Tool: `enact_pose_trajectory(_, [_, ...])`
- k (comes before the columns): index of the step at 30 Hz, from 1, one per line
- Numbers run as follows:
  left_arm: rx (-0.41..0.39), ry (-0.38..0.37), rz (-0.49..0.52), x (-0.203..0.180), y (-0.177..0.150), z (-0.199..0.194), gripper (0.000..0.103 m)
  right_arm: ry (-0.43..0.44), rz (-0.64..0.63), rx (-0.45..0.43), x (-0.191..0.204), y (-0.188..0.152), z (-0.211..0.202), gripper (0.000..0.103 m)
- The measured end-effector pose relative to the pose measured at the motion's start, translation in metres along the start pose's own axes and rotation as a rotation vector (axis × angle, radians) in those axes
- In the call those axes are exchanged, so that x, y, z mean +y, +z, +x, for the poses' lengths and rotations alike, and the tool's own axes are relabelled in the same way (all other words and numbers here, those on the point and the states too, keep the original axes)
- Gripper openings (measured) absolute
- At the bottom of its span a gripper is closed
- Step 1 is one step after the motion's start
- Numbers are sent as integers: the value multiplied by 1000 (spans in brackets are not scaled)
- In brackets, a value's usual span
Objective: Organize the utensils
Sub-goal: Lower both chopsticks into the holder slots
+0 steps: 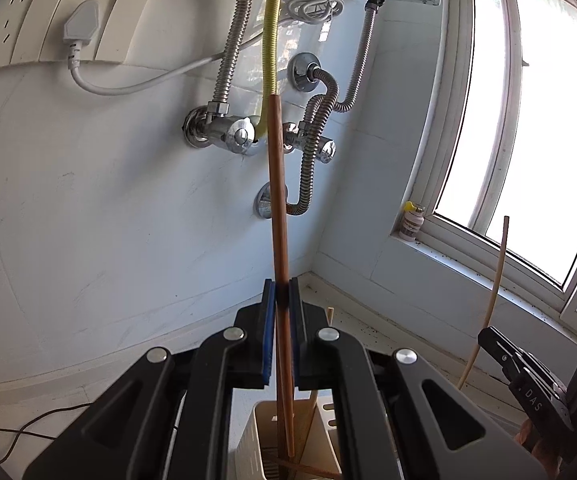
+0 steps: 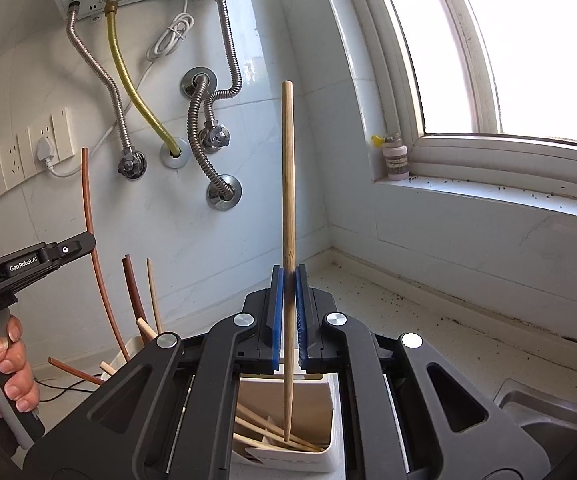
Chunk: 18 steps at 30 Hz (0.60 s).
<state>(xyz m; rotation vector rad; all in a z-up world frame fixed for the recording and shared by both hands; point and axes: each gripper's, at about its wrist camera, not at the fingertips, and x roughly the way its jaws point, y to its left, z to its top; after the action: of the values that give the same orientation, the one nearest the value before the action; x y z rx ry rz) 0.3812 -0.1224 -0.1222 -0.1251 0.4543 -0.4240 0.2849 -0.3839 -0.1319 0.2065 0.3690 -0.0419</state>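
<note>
White tiled walls and a window back the tabletop (image 2: 428,320), where the left claw (image 1: 282,292) clamps a brown chopstick (image 1: 278,200) upright over a holder (image 1: 266,432) and the right claw (image 2: 289,280) clamps a pale chopstick (image 2: 288,180) above a white holder (image 2: 334,420).

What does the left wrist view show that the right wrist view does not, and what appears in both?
Left wrist view only: the left tongs shut on a reddish-brown chopstick above a beige holder, seen from directly behind.

Right wrist view only: the right tongs shut on a pale wooden chopstick above a white holder with pale chopsticks inside, a hand gripping the other tool's handle, and a sink corner.

Both: the yellow hose, the wall sockets, the window and the small bottle on its sill.
</note>
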Motion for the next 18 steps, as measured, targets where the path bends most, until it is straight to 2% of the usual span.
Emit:
enact_pose_trajectory(8, [-41, 13, 9, 2, -22, -1, 6, -16, -73, -82, 9, -24, -8, 6])
enact_pose_trajectory(18, [-148, 68, 156, -22, -52, -8, 6, -38, -102, -112, 8, -47, -2, 6])
